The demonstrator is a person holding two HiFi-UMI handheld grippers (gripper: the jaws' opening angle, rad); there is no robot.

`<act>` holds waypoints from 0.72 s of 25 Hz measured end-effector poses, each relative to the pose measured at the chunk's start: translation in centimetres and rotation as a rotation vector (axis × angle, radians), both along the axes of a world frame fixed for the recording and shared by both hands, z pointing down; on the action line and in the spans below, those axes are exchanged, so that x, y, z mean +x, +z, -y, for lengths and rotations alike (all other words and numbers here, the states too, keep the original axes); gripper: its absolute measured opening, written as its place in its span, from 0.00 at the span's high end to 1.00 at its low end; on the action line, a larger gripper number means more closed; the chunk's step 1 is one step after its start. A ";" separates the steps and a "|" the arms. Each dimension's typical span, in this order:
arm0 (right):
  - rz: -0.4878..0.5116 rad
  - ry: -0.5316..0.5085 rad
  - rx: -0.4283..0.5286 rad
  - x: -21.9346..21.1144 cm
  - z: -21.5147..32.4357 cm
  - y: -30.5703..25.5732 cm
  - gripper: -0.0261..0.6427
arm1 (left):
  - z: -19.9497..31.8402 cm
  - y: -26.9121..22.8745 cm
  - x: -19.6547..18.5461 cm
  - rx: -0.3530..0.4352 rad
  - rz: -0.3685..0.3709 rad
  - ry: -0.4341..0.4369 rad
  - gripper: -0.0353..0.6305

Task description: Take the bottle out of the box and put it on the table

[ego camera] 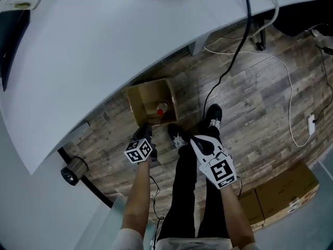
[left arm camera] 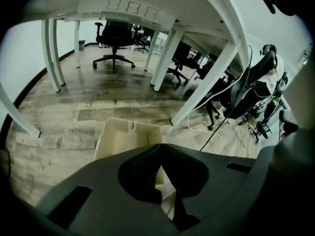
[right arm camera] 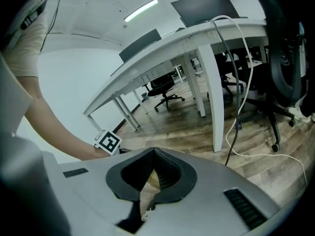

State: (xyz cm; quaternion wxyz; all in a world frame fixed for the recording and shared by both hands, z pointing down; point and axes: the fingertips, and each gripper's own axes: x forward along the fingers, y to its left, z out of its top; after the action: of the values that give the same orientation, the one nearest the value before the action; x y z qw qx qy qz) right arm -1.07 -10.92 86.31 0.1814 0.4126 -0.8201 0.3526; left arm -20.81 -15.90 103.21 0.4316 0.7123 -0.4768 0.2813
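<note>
An open cardboard box (ego camera: 136, 100) stands on the wooden floor beside the white table (ego camera: 93, 51). Inside it lies a bottle (ego camera: 161, 109) with a red cap. My left gripper (ego camera: 145, 129) hovers at the box's near rim, jaws shut with nothing between them. In the left gripper view the box (left arm camera: 115, 139) shows its pale inside just beyond the shut left gripper (left arm camera: 158, 147); the bottle is hidden there. My right gripper (ego camera: 194, 139) hangs to the right of the box, above the person's legs. In the right gripper view its jaws (right arm camera: 154, 152) meet at the tip, with brown cardboard behind them.
Black and white cables (ego camera: 289, 98) trail over the floor right of the box. More cardboard boxes (ego camera: 281, 194) sit at the lower right. The person's shoes (ego camera: 213, 116) stand close to the box. White table legs (left arm camera: 167, 58) and office chairs (left arm camera: 114, 38) stand beyond.
</note>
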 end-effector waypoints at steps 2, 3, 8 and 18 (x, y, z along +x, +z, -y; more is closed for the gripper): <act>0.001 -0.002 -0.021 0.3 -1.0 2.3 0.90 | -1.5 2.9 0.5 -0.038 0.019 0.051 0.92; 0.014 -0.003 -0.040 0.2 -1.6 3.2 0.90 | -2.3 4.0 0.6 -0.057 0.031 0.083 0.92; 0.076 0.006 -0.074 -0.2 -2.2 6.0 0.90 | -2.7 7.3 1.6 -0.088 0.079 0.168 0.92; 0.056 -0.030 -0.047 -1.8 -3.4 7.5 0.90 | -1.3 11.5 3.4 -0.052 0.103 0.311 0.79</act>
State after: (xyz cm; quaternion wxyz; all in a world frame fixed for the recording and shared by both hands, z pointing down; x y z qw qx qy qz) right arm -2.88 -7.50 93.79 0.1734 0.3858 -0.8225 0.3802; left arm -17.39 -14.61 114.72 0.3760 0.7508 -0.3747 0.3930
